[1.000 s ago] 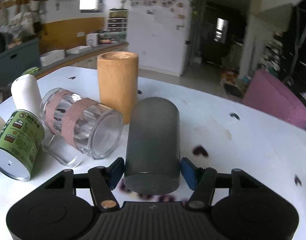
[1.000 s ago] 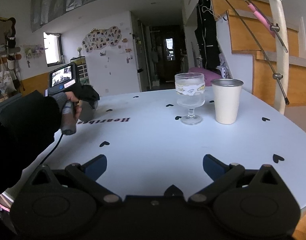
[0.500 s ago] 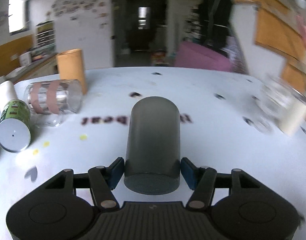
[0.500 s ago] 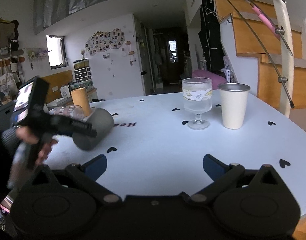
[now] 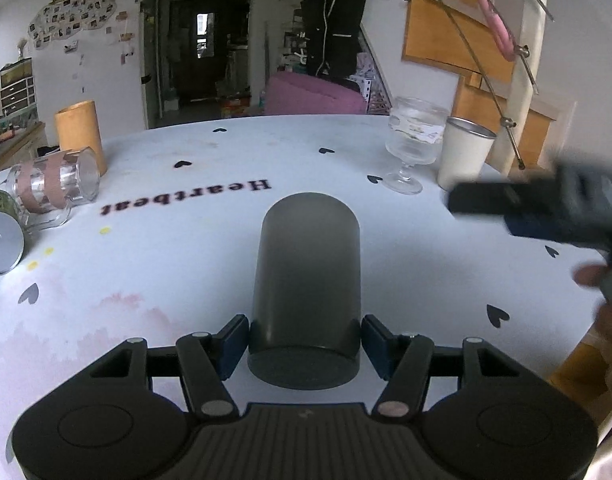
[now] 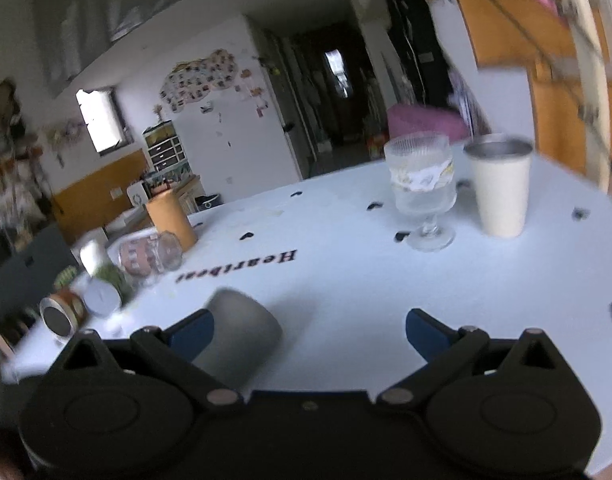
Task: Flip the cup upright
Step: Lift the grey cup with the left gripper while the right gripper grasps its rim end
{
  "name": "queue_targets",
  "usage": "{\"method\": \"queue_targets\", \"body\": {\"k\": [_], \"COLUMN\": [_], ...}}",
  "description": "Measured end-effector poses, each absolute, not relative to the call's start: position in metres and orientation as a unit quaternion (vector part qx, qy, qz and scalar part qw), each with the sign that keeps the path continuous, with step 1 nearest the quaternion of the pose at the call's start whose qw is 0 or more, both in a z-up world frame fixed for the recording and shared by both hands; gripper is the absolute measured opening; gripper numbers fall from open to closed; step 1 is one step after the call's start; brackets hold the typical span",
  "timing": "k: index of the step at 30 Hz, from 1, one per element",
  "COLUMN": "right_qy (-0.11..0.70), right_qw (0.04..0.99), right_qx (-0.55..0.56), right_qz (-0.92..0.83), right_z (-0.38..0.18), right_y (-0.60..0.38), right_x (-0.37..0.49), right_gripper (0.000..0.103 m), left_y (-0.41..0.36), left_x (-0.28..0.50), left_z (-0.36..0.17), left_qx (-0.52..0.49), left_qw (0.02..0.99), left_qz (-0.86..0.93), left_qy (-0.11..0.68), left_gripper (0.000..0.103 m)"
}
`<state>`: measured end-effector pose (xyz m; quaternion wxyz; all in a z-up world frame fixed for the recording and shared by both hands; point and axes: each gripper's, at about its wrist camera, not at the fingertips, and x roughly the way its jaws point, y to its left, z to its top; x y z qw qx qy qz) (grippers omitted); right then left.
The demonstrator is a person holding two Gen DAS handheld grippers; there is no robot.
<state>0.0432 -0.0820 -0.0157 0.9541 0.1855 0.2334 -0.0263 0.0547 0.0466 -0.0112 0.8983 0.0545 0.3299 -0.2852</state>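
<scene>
In your left wrist view, your left tool (image 5: 305, 342) has its two blue pads pressed against either side of the dark grey cup (image 5: 307, 284), clamping it near its flat closed end, which faces the camera; the rounded far end points away over the white tabletop (image 5: 178, 264), and from here you cannot tell whether the cup rests on the surface or is lifted off it. To the far left lie a clear glass mug (image 5: 52, 186) on its side with pinkish tape bands, a can (image 5: 0, 236) on its side showing its silver bottom, and an orange cylinder (image 5: 80, 134) standing upright behind the mug. To the far right a stemmed glass (image 5: 411, 148) stands just beside a cream tumbler (image 5: 463, 154), both upright. This view alone shows your right tool from outside, a blurred dark shape at the right edge (image 5: 545, 208). In your right wrist view, your right tool (image 6: 309, 332) is spread wide with nothing between its pads. The grey cup (image 6: 238, 332) shows low on the left, just beside the left pad, lying tilted over the tabletop (image 6: 345, 280), and only this view shows its side profile. The stemmed glass (image 6: 423, 192) and cream tumbler (image 6: 501, 188) stand far right; the orange cylinder (image 6: 170, 218), mug (image 6: 148, 256) and a can (image 6: 102, 294) sit far left, blurred.
</scene>
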Motion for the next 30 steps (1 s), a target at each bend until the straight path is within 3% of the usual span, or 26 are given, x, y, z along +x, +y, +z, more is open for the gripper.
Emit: {"method": "queue_targets", "body": {"k": [16, 18, 23, 30], "right_qy": [0.381, 0.38, 0.381, 0.334], "right_qw": [0.833, 0.834, 0.839, 0.898], "right_qx": [0.401, 0.4, 0.386, 0.281], "right_qz": [0.014, 0.018, 0.042, 0.05], "right_z": [-0.067, -0.067, -0.06, -0.027], "right_y": [-0.105, -0.103, -0.096, -0.073], "right_x": [0.131, 0.132, 0.137, 0.118], "right_gripper": [0.096, 0.095, 0.074, 0.072], "left_y": [0.038, 0.038, 0.036, 0.042], "left_x": [0.022, 0.022, 0.016, 0.022], "left_z": [-0.017, -0.018, -0.021, -0.022], "left_qx": [0.145, 0.15, 0.173, 0.15], "left_qw": [0.904, 0.904, 0.901, 0.907], "left_qz": [-0.301, -0.304, -0.315, -0.318], "left_qy": [0.266, 0.262, 0.242, 0.234], "left_gripper": [0.062, 0.062, 0.062, 0.063]}}
